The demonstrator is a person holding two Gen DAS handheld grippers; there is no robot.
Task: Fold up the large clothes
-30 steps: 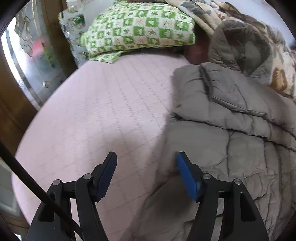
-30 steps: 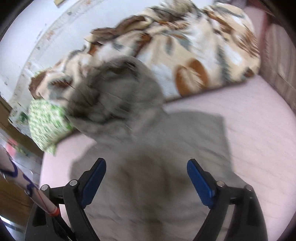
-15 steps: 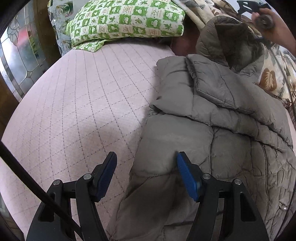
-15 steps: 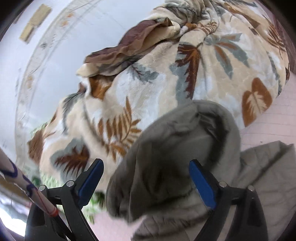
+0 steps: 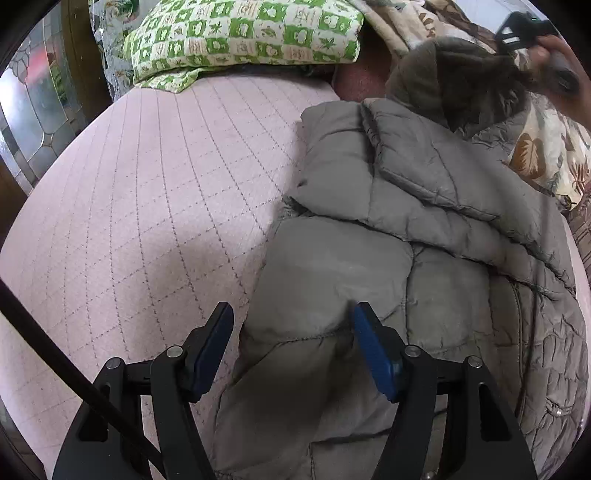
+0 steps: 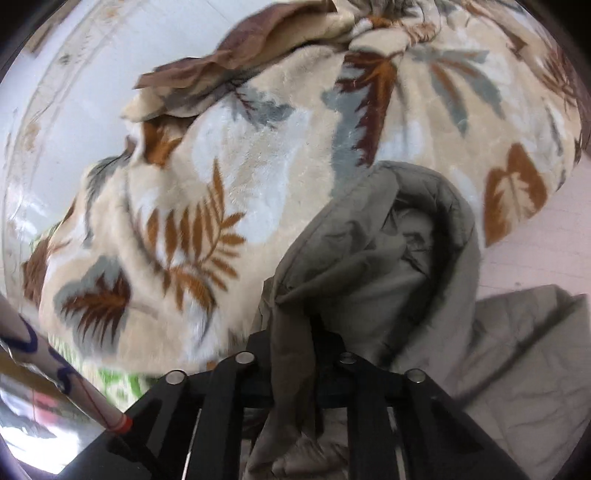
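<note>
Since the earlier frames the right gripper (image 6: 295, 363) has swung from over the flat body of the jacket (image 5: 406, 229) up to its hood (image 6: 373, 258), and its jaws have just been closing: they now pinch a fold of the hood's edge. The left gripper has barely shifted and keeps the same half-open spread.

Left wrist view: the grey-green quilted jacket lies on the pink quilted bedcover (image 5: 147, 192), filling the frame from 12 round to 5 o'clock. Its sleeve is folded across the body and its padding is creased. The left gripper (image 5: 291, 343) hangs at 6 o'clock with its blue pads apart, straddling the jacket's near left edge without pressing it. The hood stands raised at 1 o'clock, where a hand (image 5: 554, 70) holds the right gripper. A green-checked pillow (image 5: 243, 33) lies at 11 o'clock.

Right wrist view: the hood opens at 3 to 5 o'clock, its paler lining showing, and a strip of its rim hangs between the closed black fingers at 6 o'clock. A leaf-patterned blanket (image 6: 229, 192) is heaped behind it from 9 to 2 o'clock. No containers appear.
</note>
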